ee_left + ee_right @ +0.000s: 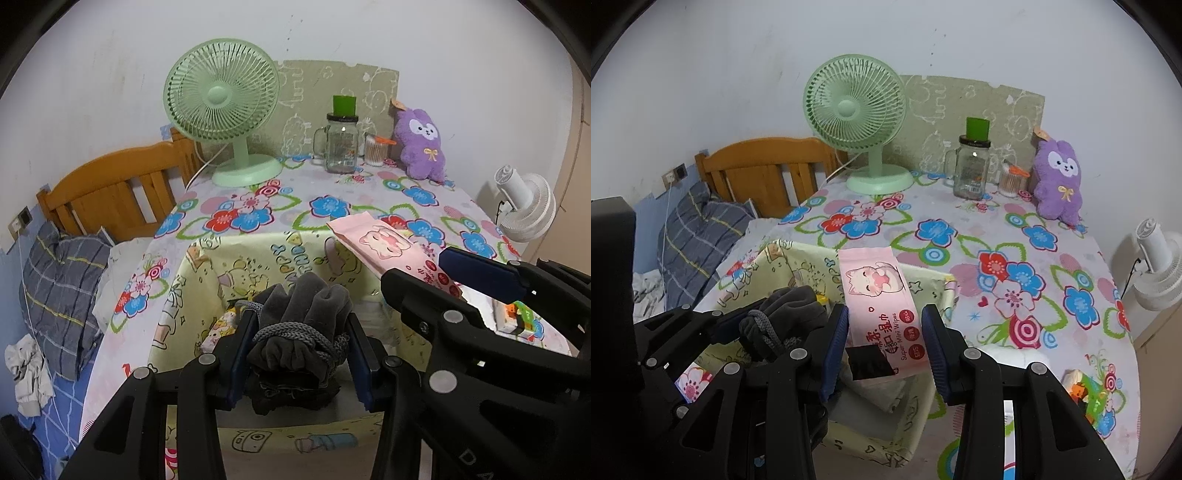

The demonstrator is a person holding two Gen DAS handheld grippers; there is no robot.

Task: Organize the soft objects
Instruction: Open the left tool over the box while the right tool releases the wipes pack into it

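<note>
A: Item one, left tool?
B: Clamped on a grey fabric bundle tied with grey cord; both blue pads press its sides. It hangs over the open yellow cartoon-print fabric bin.

A: Item two, right tool?
B: Closed on a pink pack of wet wipes, gripped at its near end, the cat-face end pointing away. The pack is above the same bin, beside the grey bundle.

A: The bin's position?
B: On the near part of the worktop, which wears a floral cloth. White folded material lies inside; what it is, I cannot tell.

A: Other stock on the worktop?
B: Green desk fan, glass handled jar with a green cylinder on its lid, a small tub of cotton swabs, a purple plush toy, all along the far edge.

A: Surroundings?
B: Wooden headboard and a plaid pillow to the left; a white fan to the right.
</note>
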